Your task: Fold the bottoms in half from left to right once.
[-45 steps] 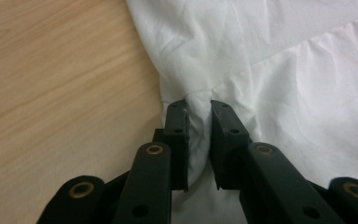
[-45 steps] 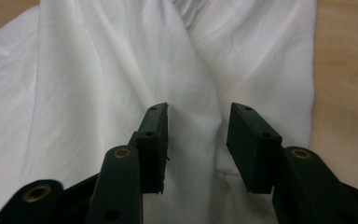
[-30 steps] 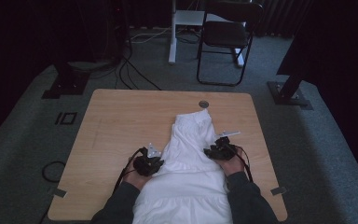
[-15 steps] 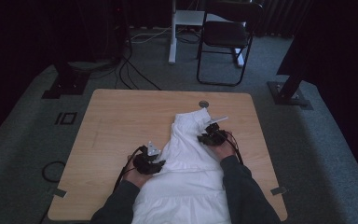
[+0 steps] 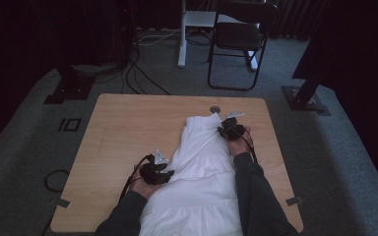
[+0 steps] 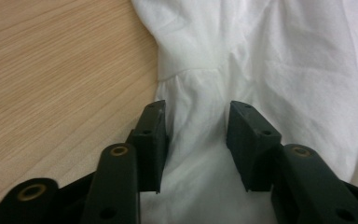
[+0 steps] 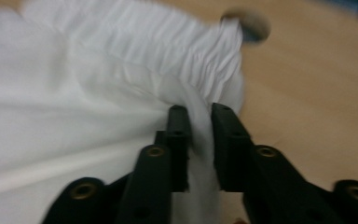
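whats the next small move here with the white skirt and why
Probably close the left claw on the white skirt: its jaws stand apart over a fold near the side edge, pressing nothing, while the right claw already pinches cloth just below the gathered waistband. With both sides held, the skirt can be moved evenly.

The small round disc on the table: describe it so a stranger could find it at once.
Start at the wooden table and follow the white garment to its gathered far end. Just beyond that edge sits the grey disc, set in the tabletop. It is the lone small, round, dark spot on the pale wood.
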`<state>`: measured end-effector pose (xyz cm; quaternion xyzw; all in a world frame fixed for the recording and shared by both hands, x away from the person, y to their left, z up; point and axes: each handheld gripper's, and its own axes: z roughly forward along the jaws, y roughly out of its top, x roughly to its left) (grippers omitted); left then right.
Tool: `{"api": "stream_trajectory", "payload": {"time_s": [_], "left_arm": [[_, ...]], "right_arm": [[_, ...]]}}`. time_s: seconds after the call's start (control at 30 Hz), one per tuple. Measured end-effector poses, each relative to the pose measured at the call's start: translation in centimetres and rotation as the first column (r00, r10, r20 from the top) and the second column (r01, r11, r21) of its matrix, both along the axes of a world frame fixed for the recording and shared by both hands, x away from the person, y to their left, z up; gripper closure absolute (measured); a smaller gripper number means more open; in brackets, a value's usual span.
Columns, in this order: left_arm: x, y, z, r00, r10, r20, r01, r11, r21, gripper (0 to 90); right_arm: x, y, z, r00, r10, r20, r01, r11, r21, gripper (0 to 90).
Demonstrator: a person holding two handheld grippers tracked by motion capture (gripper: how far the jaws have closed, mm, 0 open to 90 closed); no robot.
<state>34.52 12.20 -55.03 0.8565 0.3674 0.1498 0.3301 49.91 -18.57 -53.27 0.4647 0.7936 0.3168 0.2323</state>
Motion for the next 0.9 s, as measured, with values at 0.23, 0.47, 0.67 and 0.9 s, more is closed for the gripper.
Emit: {"api": "stream_trajectory", "payload": {"time_s": [0.23, 0.47, 0.67, 0.9], "left_arm": [[-0.7, 0.3, 0.0, 0.9998, -0.018, -0.002, 0.018, 0.9998, -0.003, 71.9], [-3.0, 1.1, -0.1, 0.9996, -0.028, -0.004, 0.028, 0.9996, -0.004, 72.1], [-5.1, 1.5, -0.1, 0.9985, -0.054, -0.014, 0.054, 0.9985, -0.006, 72.1], [-4.8, 1.2, 0.7, 0.9989, -0.042, 0.023, 0.041, 0.9982, 0.044, 61.3]], "right_arm": [[-0.7, -0.5, -1.6, 0.9962, -0.045, -0.074, 0.049, 0.9966, 0.066, 71.6], [-5.0, -1.2, -1.9, 0.9975, -0.035, -0.061, 0.04, 0.9961, 0.078, 71.6], [-8.9, -1.9, -2.1, 0.9976, -0.005, -0.069, 0.011, 0.9963, 0.085, 71.6], [-8.4, -1.9, -2.0, 0.9969, -0.004, -0.079, 0.011, 0.9964, 0.084, 71.6]]}}
